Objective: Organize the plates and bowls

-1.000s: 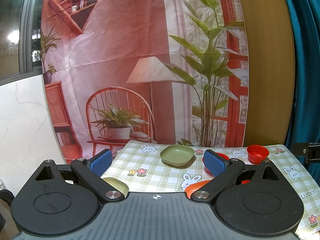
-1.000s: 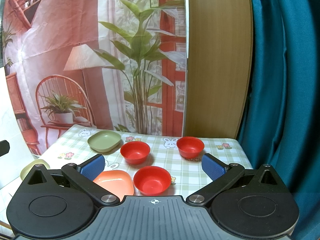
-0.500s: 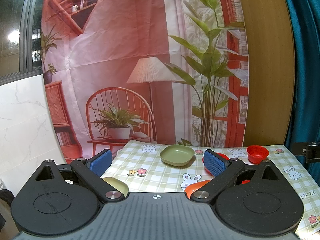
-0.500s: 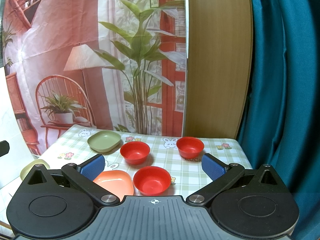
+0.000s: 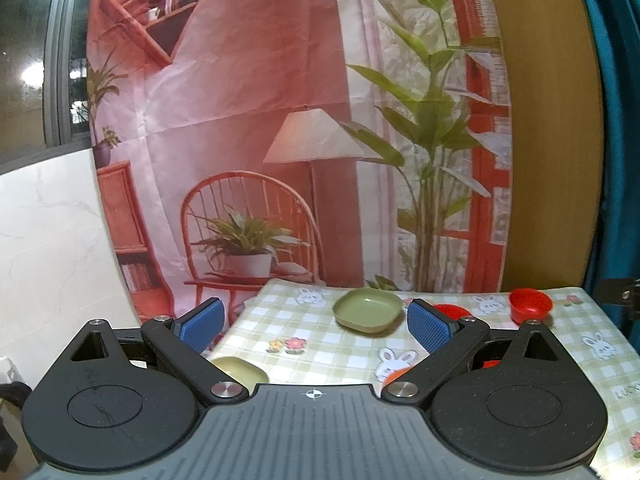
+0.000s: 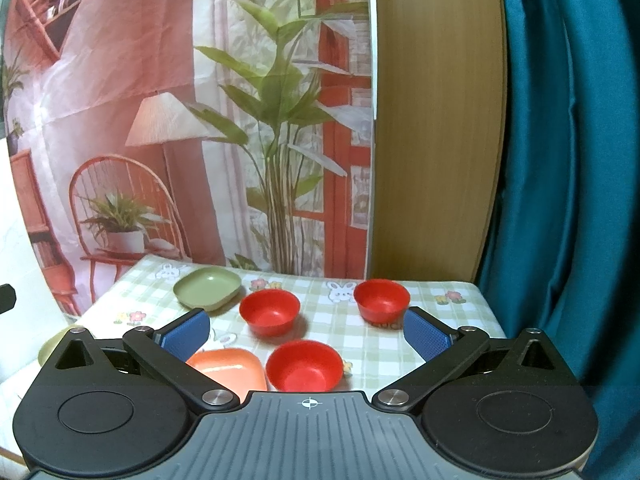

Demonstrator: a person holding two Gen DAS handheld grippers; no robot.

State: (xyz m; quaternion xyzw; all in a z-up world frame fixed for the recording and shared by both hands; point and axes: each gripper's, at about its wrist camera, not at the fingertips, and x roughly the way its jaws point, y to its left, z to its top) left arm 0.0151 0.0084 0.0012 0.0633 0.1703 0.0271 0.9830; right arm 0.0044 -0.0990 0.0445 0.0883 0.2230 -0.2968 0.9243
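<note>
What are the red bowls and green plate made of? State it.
Red bowls: likely plastic, smooth with a soft sheen and even color. Green plate: probably matte plastic, with a dull uniform surface and rounded molded rim.

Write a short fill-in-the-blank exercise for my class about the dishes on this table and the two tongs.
1. The number of red bowls on the table is ___.
2. The plate at the far left of the table is coloured ___.
3. The orange plate lies just left of the nearest red ___.
4. Both the left tongs and the right tongs are ___ and hold nothing.

Missing words: three; green; bowl; open
</note>
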